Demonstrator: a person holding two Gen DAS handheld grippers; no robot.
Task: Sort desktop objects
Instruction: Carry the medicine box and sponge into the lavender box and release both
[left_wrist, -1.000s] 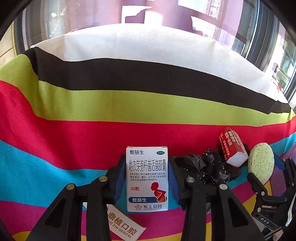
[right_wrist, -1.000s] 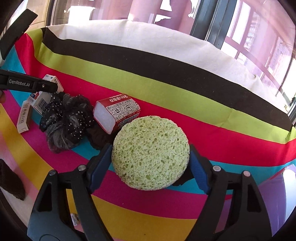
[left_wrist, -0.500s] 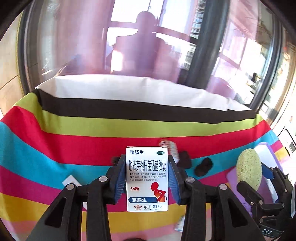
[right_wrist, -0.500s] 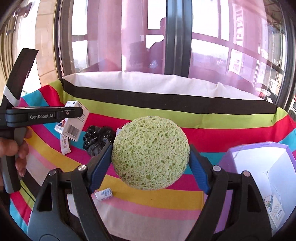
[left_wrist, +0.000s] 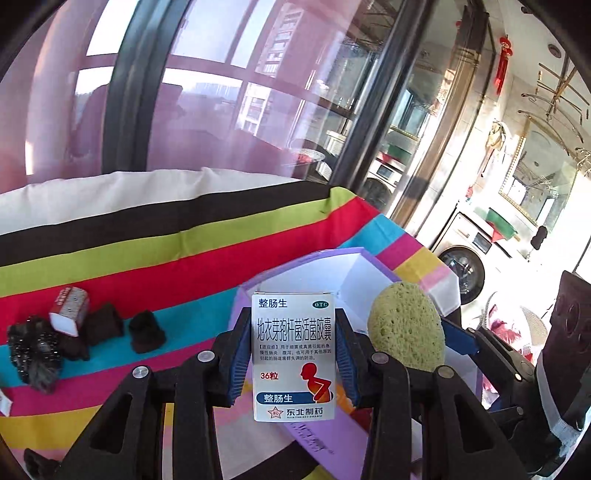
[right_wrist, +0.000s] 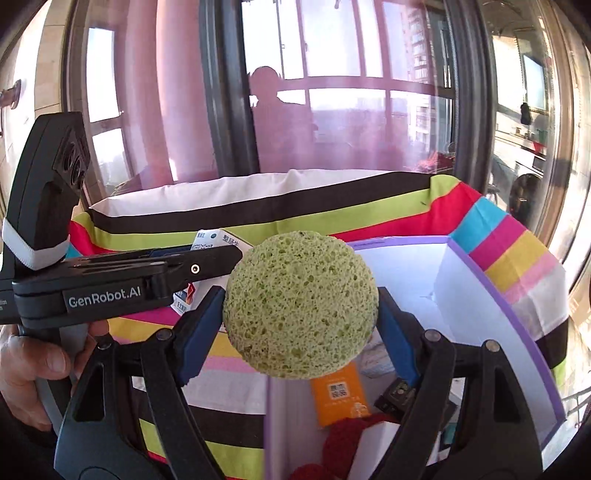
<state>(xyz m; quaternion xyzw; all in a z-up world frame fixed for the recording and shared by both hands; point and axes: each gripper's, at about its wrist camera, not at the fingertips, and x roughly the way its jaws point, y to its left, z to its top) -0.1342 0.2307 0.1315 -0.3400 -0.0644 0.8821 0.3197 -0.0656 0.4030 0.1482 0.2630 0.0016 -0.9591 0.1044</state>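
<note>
Left view, 9 o'clock: black beaded scrunchie (left_wrist: 35, 349) on the striped cloth (left_wrist: 155, 236), touching a red-and-white small box (left_wrist: 68, 308) that leans at its upper right. Two dark fabric pieces (left_wrist: 125, 328) sit just right of that, on the cyan stripe.

Centre: my left claw (left_wrist: 293, 356) is clamped on the white medicine box (left_wrist: 293, 354), upright, blue pads pressing both side faces. It hangs over the near-left corner of the purple-edged white box (left_wrist: 354, 266).

3 o'clock in that view: green round sponge (left_wrist: 406, 325), held edge-on by my other claw.

Right view, 9 o'clock: my hand (right_wrist: 33, 365) around the left claw's handle; the medicine box tip pokes out past its fingers at 10 o'clock.

Centre: my right claw (right_wrist: 299, 312) grips the sponge, pads on its left and right edges. It sits above the white box's left wall.

5–6 o'clock, inside the box: orange card (right_wrist: 338, 393), red yarn-like item (right_wrist: 343, 443), a small black object (right_wrist: 393, 397). The remaining contents are hidden behind the claw.
</note>
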